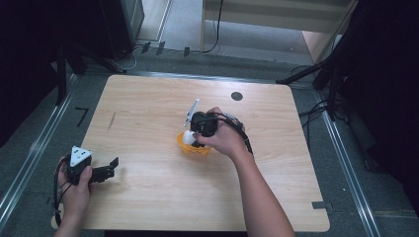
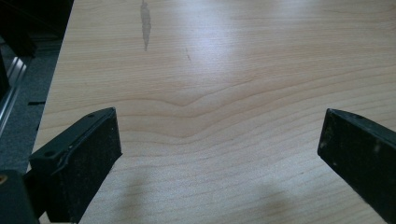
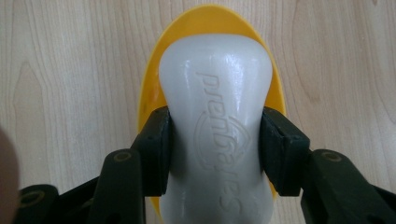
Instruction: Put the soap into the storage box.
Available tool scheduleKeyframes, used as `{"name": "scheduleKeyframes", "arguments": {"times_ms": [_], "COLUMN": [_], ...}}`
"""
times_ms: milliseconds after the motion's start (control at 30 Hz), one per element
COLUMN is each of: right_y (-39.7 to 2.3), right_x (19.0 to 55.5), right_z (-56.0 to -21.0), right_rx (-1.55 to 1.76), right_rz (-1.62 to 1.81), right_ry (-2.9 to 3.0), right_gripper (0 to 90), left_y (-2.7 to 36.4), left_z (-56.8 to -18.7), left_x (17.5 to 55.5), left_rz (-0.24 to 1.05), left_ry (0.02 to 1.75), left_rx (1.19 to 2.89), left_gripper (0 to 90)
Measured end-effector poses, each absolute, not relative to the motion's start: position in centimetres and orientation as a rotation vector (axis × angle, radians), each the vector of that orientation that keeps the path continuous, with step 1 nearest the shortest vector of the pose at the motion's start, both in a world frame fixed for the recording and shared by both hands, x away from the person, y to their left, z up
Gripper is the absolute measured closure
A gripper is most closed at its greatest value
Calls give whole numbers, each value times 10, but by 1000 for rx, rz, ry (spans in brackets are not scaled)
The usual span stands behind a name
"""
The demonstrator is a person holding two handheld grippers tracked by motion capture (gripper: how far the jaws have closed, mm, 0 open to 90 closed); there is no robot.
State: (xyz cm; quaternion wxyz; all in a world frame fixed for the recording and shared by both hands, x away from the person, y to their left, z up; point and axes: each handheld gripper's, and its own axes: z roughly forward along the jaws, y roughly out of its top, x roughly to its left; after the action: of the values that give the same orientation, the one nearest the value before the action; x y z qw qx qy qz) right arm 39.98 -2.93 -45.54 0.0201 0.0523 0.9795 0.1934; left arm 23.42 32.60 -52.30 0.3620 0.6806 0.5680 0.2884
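A white plastic bottle (image 3: 215, 126) with raised lettering is clamped at its waist by my right gripper (image 3: 215, 149), directly over a yellow bowl (image 3: 205, 23). From above, the bottle (image 1: 188, 138) shows as a white spot at the bowl (image 1: 190, 147) near the table's middle, with the right gripper (image 1: 195, 138) pointing down on it. My left gripper (image 1: 109, 171) rests near the table's front left corner, its jaws wide apart. In the left gripper view there is bare wood between the fingers (image 2: 79, 163).
The wooden table (image 1: 148, 113) has a dark round hole (image 1: 236, 96) toward its far edge and a dark streak (image 2: 145, 23) on the left side. A dark floor with metal rails surrounds the table.
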Motion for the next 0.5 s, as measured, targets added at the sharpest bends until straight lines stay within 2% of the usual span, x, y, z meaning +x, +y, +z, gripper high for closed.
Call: {"name": "scheduleKeyframes", "arguments": {"times_ms": [500], "right_y": [-27], "right_x": [403], "right_z": [-466], "right_rx": [151], "right_rz": [576], "right_ry": [3053], "right_gripper": [507], "left_y": [326], "left_z": [-523], "left_x": [234], "left_rz": [744], "left_ry": [1464], "left_rx": [1751], "left_gripper": [0]}}
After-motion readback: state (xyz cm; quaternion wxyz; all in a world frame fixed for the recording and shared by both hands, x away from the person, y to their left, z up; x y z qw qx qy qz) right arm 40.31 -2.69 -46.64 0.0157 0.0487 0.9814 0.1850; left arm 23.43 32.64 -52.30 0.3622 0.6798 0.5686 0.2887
